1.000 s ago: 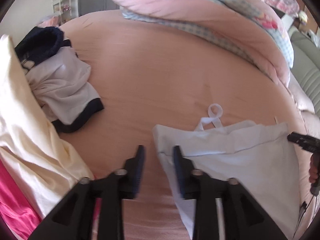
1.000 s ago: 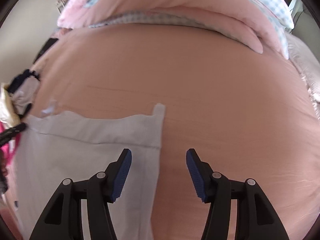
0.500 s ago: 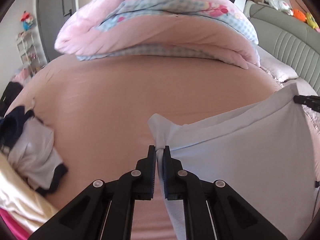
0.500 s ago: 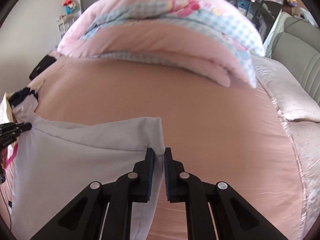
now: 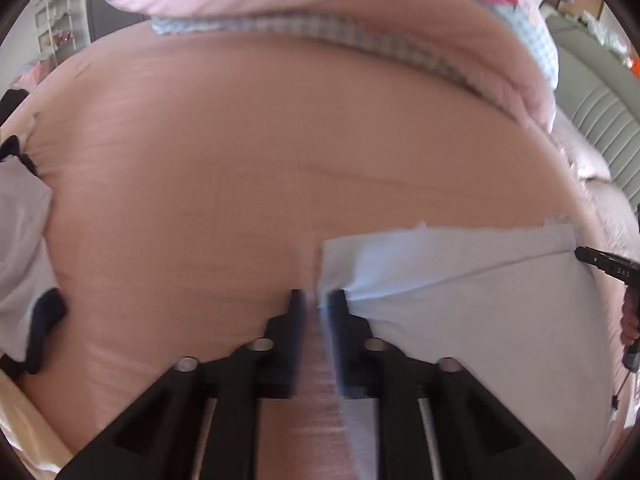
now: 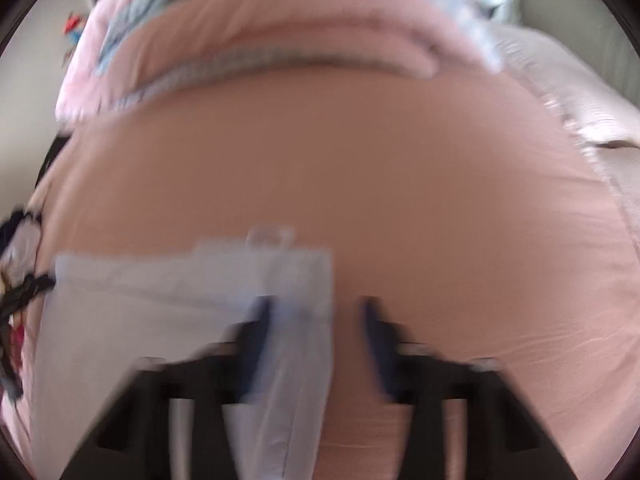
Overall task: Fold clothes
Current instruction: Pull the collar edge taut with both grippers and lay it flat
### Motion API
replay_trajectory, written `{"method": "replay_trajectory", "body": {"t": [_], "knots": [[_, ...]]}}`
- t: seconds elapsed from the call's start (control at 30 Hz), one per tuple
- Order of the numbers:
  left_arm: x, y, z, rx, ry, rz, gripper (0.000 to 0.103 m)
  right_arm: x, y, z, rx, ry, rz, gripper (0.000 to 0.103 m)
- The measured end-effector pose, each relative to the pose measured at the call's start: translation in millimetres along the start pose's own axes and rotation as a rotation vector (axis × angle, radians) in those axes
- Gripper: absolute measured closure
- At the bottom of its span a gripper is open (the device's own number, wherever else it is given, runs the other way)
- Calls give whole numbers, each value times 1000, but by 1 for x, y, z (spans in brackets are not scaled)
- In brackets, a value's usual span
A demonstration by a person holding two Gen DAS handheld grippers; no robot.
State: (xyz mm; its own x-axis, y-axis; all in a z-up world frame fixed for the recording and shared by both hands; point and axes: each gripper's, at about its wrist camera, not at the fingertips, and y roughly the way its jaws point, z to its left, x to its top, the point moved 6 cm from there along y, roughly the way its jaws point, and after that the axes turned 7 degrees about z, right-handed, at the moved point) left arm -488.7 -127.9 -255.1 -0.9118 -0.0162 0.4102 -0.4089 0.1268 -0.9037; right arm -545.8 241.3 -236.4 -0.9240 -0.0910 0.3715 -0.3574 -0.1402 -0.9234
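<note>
The bed (image 5: 240, 160) fills both views, with a rolled quilt (image 5: 360, 0) across its far end. All places below are given from the quilt.

The garment (image 5: 480, 300), pale blue, lies on the bed well short of the quilt, on the near side. A second ago it lay in one flat layer. Its near edge has since been picked up at both corners and carried toward the quilt, so a doubled band now shows along its far edge. This is judged to be the first fold, laid or nearly laid.

A heap (image 5: 20, 240) of unfolded clothes lies on the same near side of the quilt, off toward the left edge.

Left gripper (image 5: 316, 300): spread a second ago, now pressed together on the left corner of the garment. The picture is blurred, so the pinch is read with some doubt.

Right gripper (image 6: 316, 312): its jaws are opening. The right edge of the garment lies between them, against one finger only, not pressed — the release has begun here.

Next, the left corner is to be released likewise. A snagged corner could drag the fold open.
</note>
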Motion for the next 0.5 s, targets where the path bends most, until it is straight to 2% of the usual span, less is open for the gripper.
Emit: {"method": "replay_trajectory", "body": {"t": [0.03,0.07,0.13,0.17,0.23,0.27,0.3,0.33,0.37,0.4,0.43,0.5], "knots": [[0,-4,-10,30,41,-16,99,-1,4,7,-22,-45,15,93],[2,-9,-18,68,76,-39,99,0,-2,15,-51,-84,-13,94],[10,-13,-21,110,110,-65,97,7,-15,17,-74,-84,-72,94],[12,-7,-19,133,122,-38,95,11,-18,11,-73,-57,-87,94],[11,12,-20,112,122,41,90,13,-7,-3,-79,-3,-28,92],[14,7,-21,115,104,27,86,16,0,-9,-67,4,10,92],[14,-2,-21,87,69,26,82,17,-7,-11,-28,37,10,89],[14,-12,-22,57,36,21,82,18,-14,-12,10,70,10,80],[10,-27,-24,20,23,-11,81,18,-21,-13,49,104,9,77],[2,-43,-27,21,38,-47,75,18,-31,-15,112,141,2,71],[-3,-53,-35,40,72,-79,63,15,-43,-15,164,163,-16,69],[-19,-62,-48,75,147,-85,61,6,-72,-13,152,162,-52,69]]}}
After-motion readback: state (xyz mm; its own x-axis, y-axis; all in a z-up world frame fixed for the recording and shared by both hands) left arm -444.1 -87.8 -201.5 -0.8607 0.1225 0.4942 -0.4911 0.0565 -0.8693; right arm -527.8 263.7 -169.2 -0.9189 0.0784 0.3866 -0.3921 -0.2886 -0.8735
